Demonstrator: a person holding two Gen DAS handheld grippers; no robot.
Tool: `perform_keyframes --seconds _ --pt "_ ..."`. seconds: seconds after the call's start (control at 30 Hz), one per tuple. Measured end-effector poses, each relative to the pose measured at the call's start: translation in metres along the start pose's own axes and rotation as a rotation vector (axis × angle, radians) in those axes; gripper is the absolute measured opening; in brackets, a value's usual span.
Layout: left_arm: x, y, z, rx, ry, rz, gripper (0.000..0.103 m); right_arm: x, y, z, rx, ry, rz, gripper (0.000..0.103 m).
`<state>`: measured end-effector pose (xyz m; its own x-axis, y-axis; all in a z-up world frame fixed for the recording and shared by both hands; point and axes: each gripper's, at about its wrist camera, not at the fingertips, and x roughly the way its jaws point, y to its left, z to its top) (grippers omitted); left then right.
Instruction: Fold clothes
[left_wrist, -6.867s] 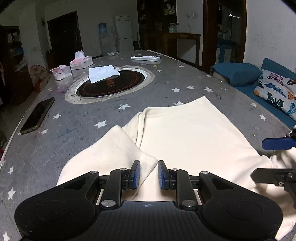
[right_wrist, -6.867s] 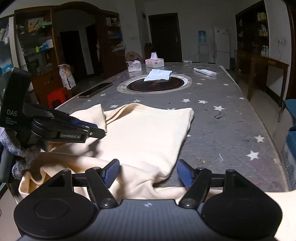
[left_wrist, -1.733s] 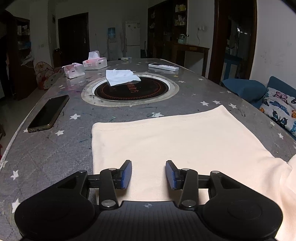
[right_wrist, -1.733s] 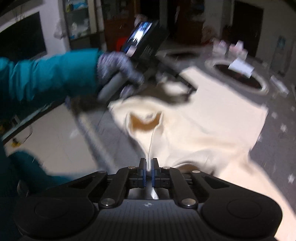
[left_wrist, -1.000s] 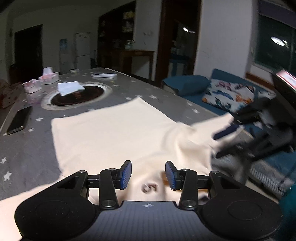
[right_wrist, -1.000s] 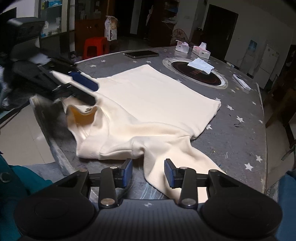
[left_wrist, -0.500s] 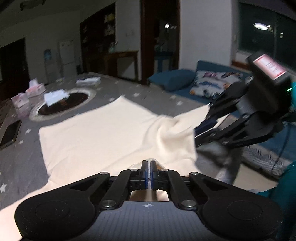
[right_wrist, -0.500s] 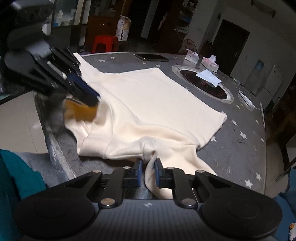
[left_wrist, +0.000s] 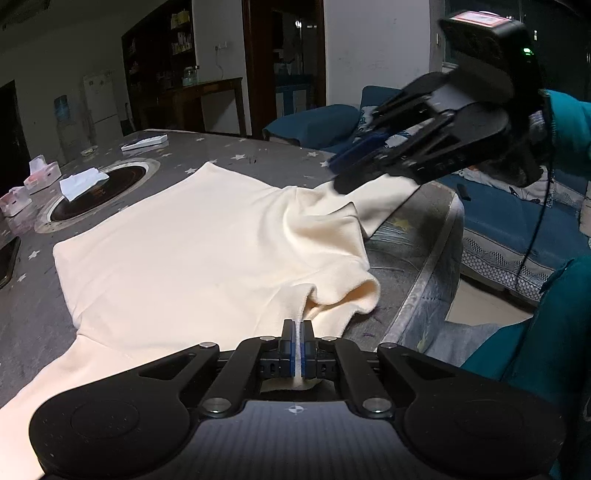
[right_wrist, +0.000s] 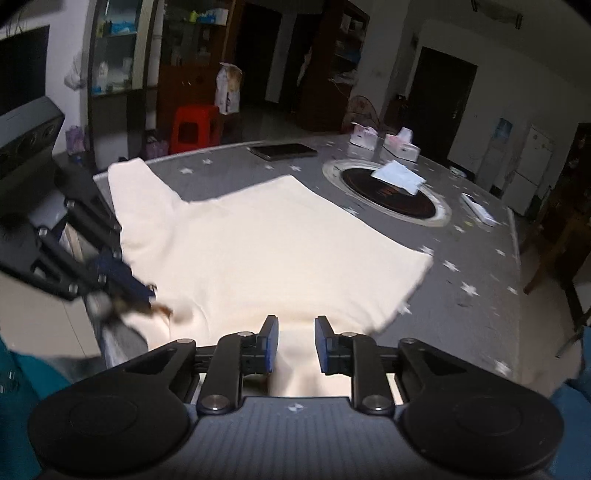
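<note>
Left view: the cream top (left_wrist: 192, 236) lies spread on the table (left_wrist: 410, 254), collar end near the edge. The left gripper (left_wrist: 296, 343) pinches the collar cloth tight. I think a fold is being set up; next needs a lift together.

Right view: the right gripper (right_wrist: 294, 345) is partly open, cloth between its fingers, not squeezed.

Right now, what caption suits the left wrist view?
Left gripper pinches a cream shirt on a starry table.
</note>
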<state>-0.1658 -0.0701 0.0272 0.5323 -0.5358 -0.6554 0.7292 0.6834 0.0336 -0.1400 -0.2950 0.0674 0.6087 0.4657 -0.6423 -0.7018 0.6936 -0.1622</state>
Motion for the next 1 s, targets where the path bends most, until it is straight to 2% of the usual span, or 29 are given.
perform_keyframes --seconds 0.17,0.27,0.4,0.53,0.63,0.7,0.9,1.0 --pt "-0.019 0.006 0.011 -0.037 -0.059 -0.021 0.005 0.029 0.01 -0.009 -0.034 0.076 0.032 0.022" --pt "-0.012 0.016 0.024 -0.075 -0.088 -0.017 0.005 0.031 0.008 -0.024 -0.02 0.129 0.019 0.023" --pt "0.0 0.029 0.043 -0.128 -0.124 -0.009 0.005 0.016 0.002 -0.034 0.043 0.115 0.001 0.034" --pt "0.038 0.024 0.054 -0.129 -0.109 -0.038 0.005 -0.005 -0.006 -0.038 0.147 0.056 -0.026 0.034" --pt "0.061 0.012 0.058 -0.104 -0.097 -0.074 0.005 -0.021 -0.02 -0.048 0.24 0.029 -0.096 0.035" --pt "0.067 0.004 0.057 -0.095 -0.086 -0.09 0.005 -0.029 -0.033 -0.059 0.302 0.029 -0.179 0.039" --pt "0.086 -0.019 0.053 -0.071 -0.053 -0.135 0.005 -0.049 -0.087 -0.105 0.521 0.058 -0.442 0.04" --pt "0.09 -0.026 0.051 -0.069 -0.045 -0.142 0.005 -0.056 -0.113 -0.128 0.656 0.057 -0.482 0.043"
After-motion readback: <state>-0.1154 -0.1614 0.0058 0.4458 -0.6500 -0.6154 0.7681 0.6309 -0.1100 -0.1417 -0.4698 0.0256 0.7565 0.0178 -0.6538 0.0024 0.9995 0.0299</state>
